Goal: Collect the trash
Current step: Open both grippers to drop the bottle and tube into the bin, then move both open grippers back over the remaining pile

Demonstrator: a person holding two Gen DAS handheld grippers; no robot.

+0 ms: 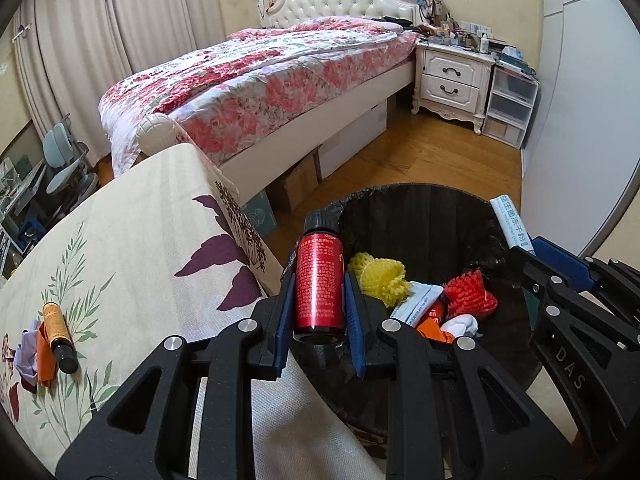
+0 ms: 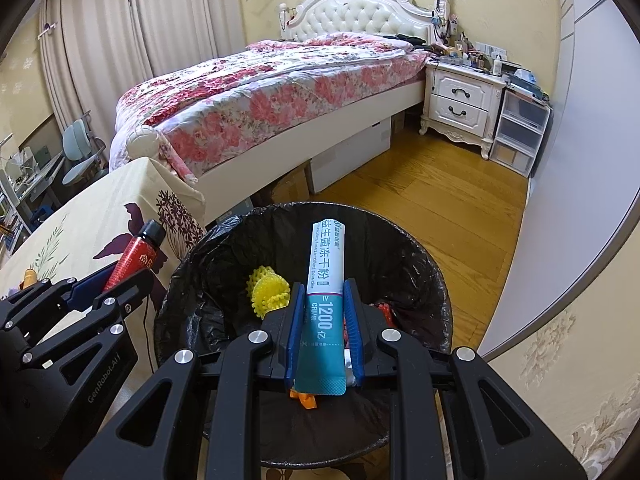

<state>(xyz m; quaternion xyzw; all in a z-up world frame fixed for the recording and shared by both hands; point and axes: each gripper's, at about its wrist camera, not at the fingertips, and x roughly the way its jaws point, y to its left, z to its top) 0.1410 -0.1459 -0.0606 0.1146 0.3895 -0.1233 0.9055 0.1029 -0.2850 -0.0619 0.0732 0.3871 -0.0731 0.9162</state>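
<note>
My left gripper (image 1: 319,280) is shut on a red bottle with a black cap (image 1: 320,280), held at the left rim of the black-lined trash bin (image 1: 424,208). My right gripper (image 2: 323,292) is shut on a teal and white sachet (image 2: 325,280) and holds it over the bin (image 2: 420,264). The bin holds a yellow foam net (image 1: 380,276), a red foam net (image 1: 472,292), white and orange wrappers (image 1: 432,312). On the table (image 1: 132,248) lie an orange bottle (image 1: 59,332) and crumpled orange and lilac paper (image 1: 34,354). The left gripper with its red bottle (image 2: 134,254) shows in the right wrist view.
A bed with a floral quilt (image 1: 256,80) stands behind the table. A white nightstand (image 1: 452,76) and plastic drawers (image 1: 510,108) are at the far right. Wooden floor (image 1: 420,156) lies between bed and bin. A white wall (image 1: 580,120) runs along the right.
</note>
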